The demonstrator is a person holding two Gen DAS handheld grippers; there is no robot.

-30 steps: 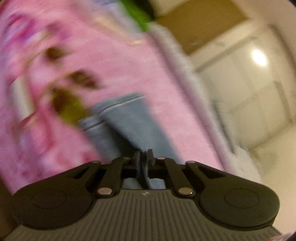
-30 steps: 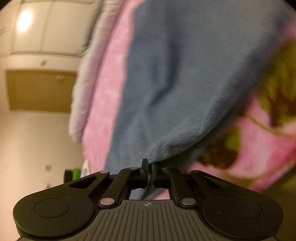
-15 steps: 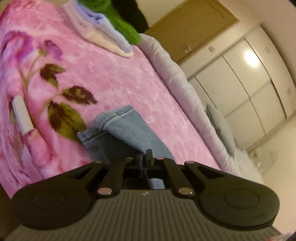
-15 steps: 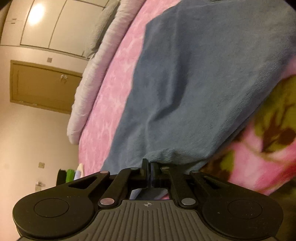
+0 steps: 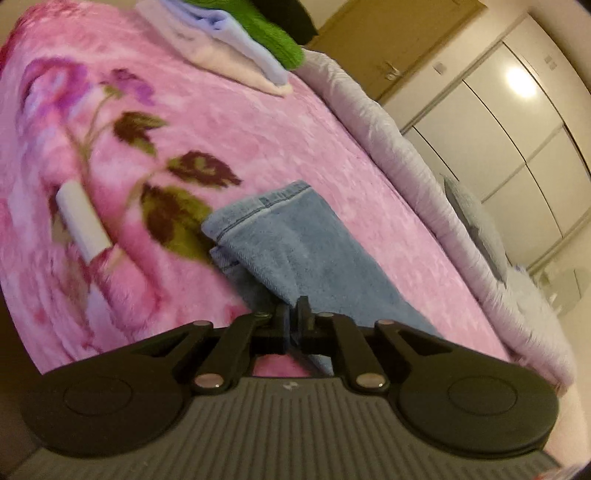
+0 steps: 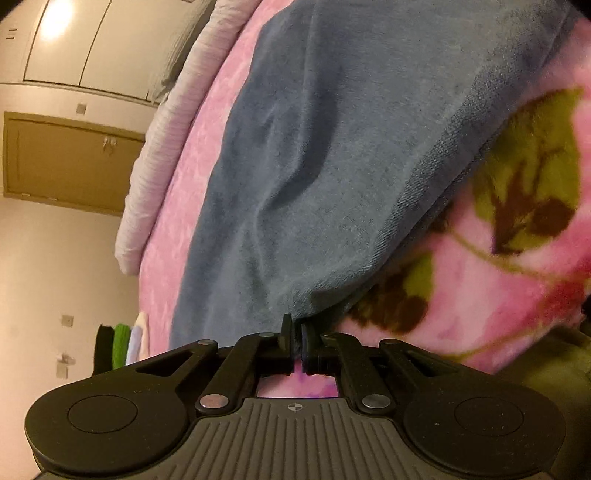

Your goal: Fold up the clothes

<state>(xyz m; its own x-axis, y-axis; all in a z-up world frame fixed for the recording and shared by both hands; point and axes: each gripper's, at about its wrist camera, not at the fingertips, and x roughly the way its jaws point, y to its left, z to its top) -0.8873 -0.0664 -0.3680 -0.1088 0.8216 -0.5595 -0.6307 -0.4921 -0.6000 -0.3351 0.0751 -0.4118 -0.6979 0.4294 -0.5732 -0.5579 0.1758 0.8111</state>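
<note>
Pinching from both ends, I have the blue denim garment (image 5: 295,251) caught at the near edge in each tool. My left gripper (image 5: 292,314) has its jaws drawn together with only a sliver between them, and a fold of denim runs down into that sliver. My right gripper (image 6: 295,332) is drawn in just as tight, the lower edge of the cloth (image 6: 314,166) disappearing between its tips, so I judge both are clamped on fabric.

From the left tool the garment runs straight ahead and away, its long axis pointing up the bed to a stitched hem (image 5: 266,199) at the far end. It looks doubled over there, two layers showing. From the right tool the cloth spreads ahead and upward as a broad sheet, lying on the pink floral blanket (image 5: 221,122).

Neither arm is nearer; each sits right at the cloth, so any fold would carry the near edge forward along that axis toward the hem.

Farther off, a stack of folded clothes (image 5: 236,33) rests near the blanket's far corner, well apart from the denim.
</note>
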